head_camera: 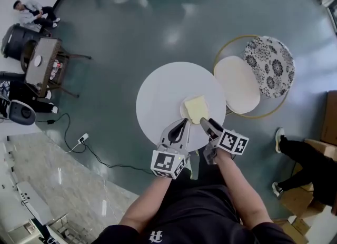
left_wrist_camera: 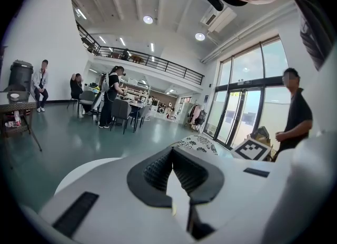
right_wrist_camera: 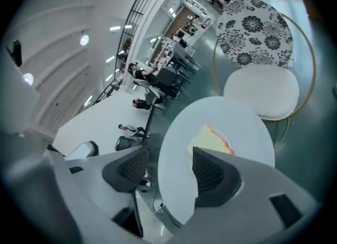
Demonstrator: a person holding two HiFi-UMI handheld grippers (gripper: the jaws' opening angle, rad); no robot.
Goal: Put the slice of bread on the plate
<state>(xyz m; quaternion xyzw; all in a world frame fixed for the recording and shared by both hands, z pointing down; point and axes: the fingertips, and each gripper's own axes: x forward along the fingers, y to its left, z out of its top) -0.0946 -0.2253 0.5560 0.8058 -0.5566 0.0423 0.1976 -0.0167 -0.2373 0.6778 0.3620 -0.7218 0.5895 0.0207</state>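
Note:
A pale yellow slice of bread [head_camera: 196, 108] lies flat on a small white plate [head_camera: 184, 110] near the front edge of the round white table [head_camera: 163, 90]. My right gripper [head_camera: 206, 123] hangs just above the slice's near side, open, with nothing between its pads. In the right gripper view the bread [right_wrist_camera: 210, 142] shows beyond the right pad of the right gripper [right_wrist_camera: 168, 166], its crust edge orange. My left gripper [head_camera: 184, 123] hovers beside the plate's near left, shut and holding nothing. In the left gripper view the left gripper [left_wrist_camera: 171, 156] has its pads meeting.
A cream round stool [head_camera: 237, 84] and a flower-patterned seat [head_camera: 269, 66] in a gold ring frame stand right of the table. A seated person's legs [head_camera: 300, 158] are at the right. A cable and power strip [head_camera: 81, 138] lie on the green floor at the left.

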